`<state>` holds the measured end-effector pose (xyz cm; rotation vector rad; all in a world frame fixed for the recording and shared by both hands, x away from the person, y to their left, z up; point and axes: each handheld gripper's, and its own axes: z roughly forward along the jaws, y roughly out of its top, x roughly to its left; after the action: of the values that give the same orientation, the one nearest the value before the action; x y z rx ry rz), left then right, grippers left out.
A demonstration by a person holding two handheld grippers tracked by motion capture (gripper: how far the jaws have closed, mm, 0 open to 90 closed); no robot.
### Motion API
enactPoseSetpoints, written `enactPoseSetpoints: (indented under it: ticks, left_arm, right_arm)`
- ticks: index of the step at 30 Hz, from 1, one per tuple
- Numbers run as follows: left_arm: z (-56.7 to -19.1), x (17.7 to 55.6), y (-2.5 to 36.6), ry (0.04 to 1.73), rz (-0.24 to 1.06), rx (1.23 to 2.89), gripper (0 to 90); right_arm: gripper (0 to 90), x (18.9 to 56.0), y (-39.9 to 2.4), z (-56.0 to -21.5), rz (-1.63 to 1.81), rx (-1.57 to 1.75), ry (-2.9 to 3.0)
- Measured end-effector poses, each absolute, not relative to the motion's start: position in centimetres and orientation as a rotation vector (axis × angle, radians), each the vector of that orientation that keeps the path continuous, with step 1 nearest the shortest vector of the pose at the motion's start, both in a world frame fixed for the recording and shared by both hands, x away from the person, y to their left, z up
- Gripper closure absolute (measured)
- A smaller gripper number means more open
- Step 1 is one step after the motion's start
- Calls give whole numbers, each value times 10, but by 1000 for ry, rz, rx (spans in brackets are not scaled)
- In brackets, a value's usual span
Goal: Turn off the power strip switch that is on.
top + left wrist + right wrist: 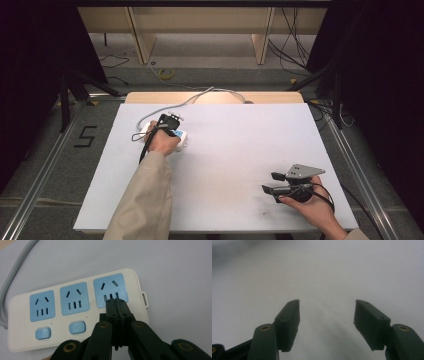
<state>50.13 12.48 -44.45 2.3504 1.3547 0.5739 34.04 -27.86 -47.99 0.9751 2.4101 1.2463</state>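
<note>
The left gripper has its jaws pressed together with nothing between them, tips down on the strip, at the lower edge of the blue socket nearest the strip's tabbed end. Whether the tips touch the socket face or hang just above it cannot be told. The left gripper view gives the detail: a cream strip with three blue sockets in a row, two blue switches under the first two sockets, and a grey cord leaving the far end and curving away over the white sheet.

In the high view the left gripper is a dark shape in the left hand, which covers most of the strip; the sockets cannot be made out there. That view adds the setting: the strip lies at the far left part of the white table, and the cord runs off the far edge toward the floor. A beige sleeve comes in from the bottom.

The right gripper rests low over the near right part of the table, well apart from the strip, held in the right hand, with a grey plate on top. The right gripper view shows the right gripper with jaws spread wide and nothing but blurred white surface between them.
</note>
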Motion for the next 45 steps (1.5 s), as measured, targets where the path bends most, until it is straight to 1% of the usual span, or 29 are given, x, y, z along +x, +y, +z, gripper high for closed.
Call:
enactPoseSetpoints:
  ticks: [11,14,19,21,23,25,29,36,45]
  left_arm:
    - [-445,501,125,1347,568,2355,900]
    - [-445,500,124,1324,583,2378,900]
    - [-445,500,126,1334,629,2420,900]
    - [-445,500,130,1358,597,2374,900]
    - [-446,498,130,1338,591,2346,900]
    - [-446,497,128,1325,544,2326,900]
    - [-447,498,124,1316,553,2322,900]
    - [-446,498,129,1342,571,2323,900]
    - [-446,498,127,1332,548,2331,900]
  right_arm:
    - [384,340,-279,-479,1245,980,2410]
    - [384,340,-279,-479,1242,978,2412]
    - [383,339,-279,-479,1243,976,2411]
    - [383,339,-279,-479,1244,978,2410]
    - [383,340,-278,-480,1245,973,2409]
    - [383,340,-278,-480,1243,969,2412]
    - [383,340,-277,-479,1239,971,2412]
    - [382,340,-278,-480,1244,976,2410]
    - [383,340,-277,-480,1241,973,2410]
